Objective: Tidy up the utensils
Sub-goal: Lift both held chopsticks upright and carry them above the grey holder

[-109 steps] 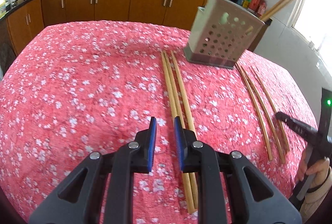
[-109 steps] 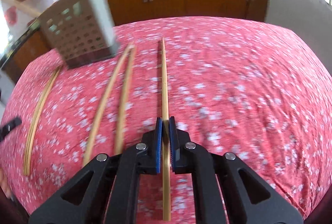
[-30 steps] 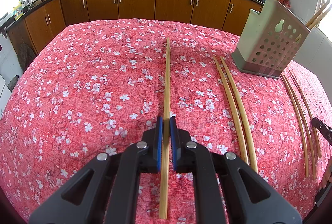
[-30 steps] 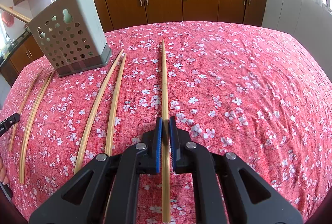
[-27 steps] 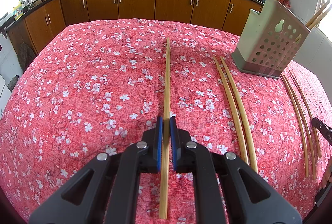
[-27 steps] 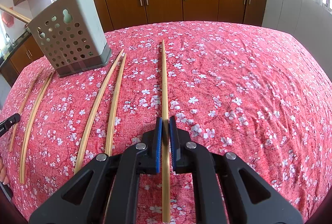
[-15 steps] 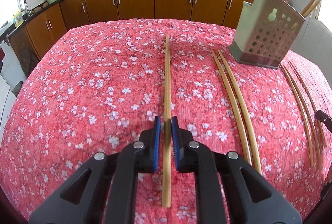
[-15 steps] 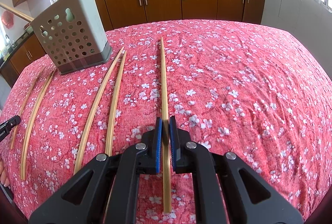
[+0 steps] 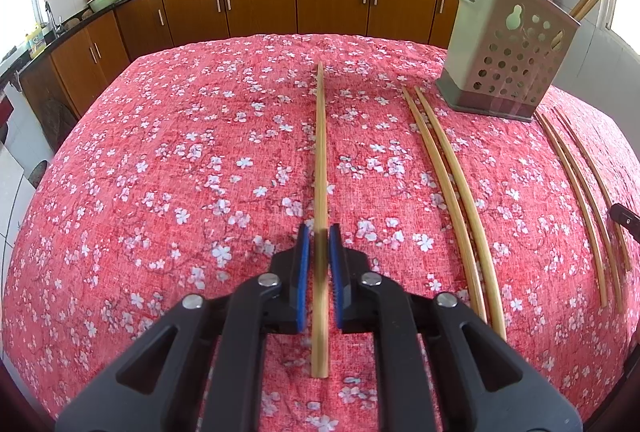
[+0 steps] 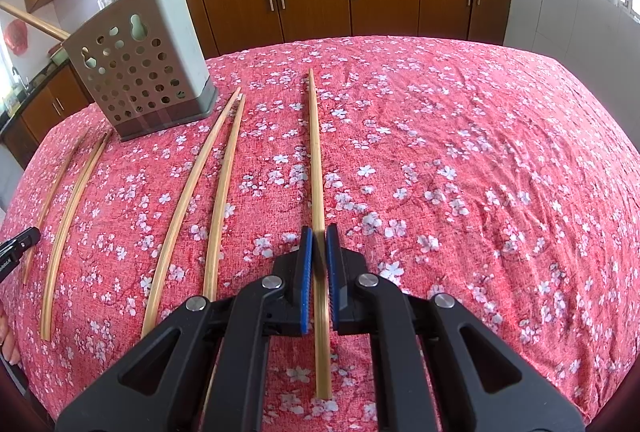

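Note:
My left gripper (image 9: 319, 232) is shut on a long bamboo chopstick (image 9: 321, 151) that points away over the red floral tablecloth. My right gripper (image 10: 319, 234) is shut on another long chopstick (image 10: 315, 151). A grey perforated utensil holder (image 9: 508, 59) with several chopsticks in it stands at the far right in the left wrist view and at the far left in the right wrist view (image 10: 140, 71). Loose chopstick pairs lie on the cloth on both sides of the holder (image 9: 452, 183) (image 9: 576, 183) (image 10: 200, 199) (image 10: 68, 216).
The table (image 9: 160, 171) is covered by the red cloth and drops off at its edges. Brown kitchen cabinets (image 9: 260, 3) and a counter with woks stand behind. The tip of the other gripper shows at each view's edge (image 9: 626, 222) (image 10: 16, 244).
The left gripper closed on a chopstick since the oldest frame. Over the last second both grippers lifted a little with their chopsticks; the holder sits slightly farther in both views.

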The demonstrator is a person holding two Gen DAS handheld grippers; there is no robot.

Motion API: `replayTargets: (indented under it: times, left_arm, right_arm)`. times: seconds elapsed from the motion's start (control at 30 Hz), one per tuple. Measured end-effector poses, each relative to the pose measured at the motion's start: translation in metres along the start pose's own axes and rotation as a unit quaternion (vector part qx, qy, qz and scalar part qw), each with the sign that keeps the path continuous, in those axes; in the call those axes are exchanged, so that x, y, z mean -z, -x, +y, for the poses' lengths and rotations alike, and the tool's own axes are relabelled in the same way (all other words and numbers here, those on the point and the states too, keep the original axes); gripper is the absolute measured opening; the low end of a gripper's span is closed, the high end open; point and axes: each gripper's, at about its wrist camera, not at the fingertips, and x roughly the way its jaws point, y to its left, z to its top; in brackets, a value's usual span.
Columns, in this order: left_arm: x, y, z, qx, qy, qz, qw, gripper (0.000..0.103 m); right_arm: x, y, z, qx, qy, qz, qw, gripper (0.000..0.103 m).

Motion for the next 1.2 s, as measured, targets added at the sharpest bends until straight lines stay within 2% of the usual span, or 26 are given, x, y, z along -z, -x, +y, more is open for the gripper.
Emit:
replayTargets:
  times: [0.17, 0.5, 0.63, 0.8, 1.0, 1.2]
  left_arm:
    - [-0.004, 0.008, 0.003, 0.009, -0.001, -0.001, 1.0, 0.008]
    - [-0.033, 0.078, 0.02, 0.051, 0.033, -0.094, 0.9937, 0.008]
    - [-0.043, 0.1, 0.023, 0.068, 0.051, -0.128, 0.9881, 0.008]
    - [-0.052, 0.115, 0.019, 0.071, 0.053, -0.151, 0.9845, 0.008]
    - [-0.073, 0.145, 0.013, 0.094, 0.038, -0.181, 0.9782, 0.008]
    - [-0.092, 0.176, -0.001, 0.122, 0.018, -0.21, 0.97, 0.008]
  right_arm:
    - [-0.005, 0.011, 0.0, 0.002, 0.009, -0.015, 1.0, 0.008]
    - [-0.033, 0.079, -0.009, -0.001, -0.017, -0.129, 0.992, 0.008]
    - [-0.038, 0.089, -0.018, -0.004, -0.026, -0.155, 0.988, 0.008]
    - [-0.041, 0.094, -0.019, -0.009, -0.029, -0.165, 0.986, 0.008]
    - [-0.056, 0.125, -0.013, -0.019, -0.03, -0.231, 0.972, 0.008]
    - [-0.081, 0.162, -0.001, -0.052, -0.023, -0.279, 0.959, 0.008]
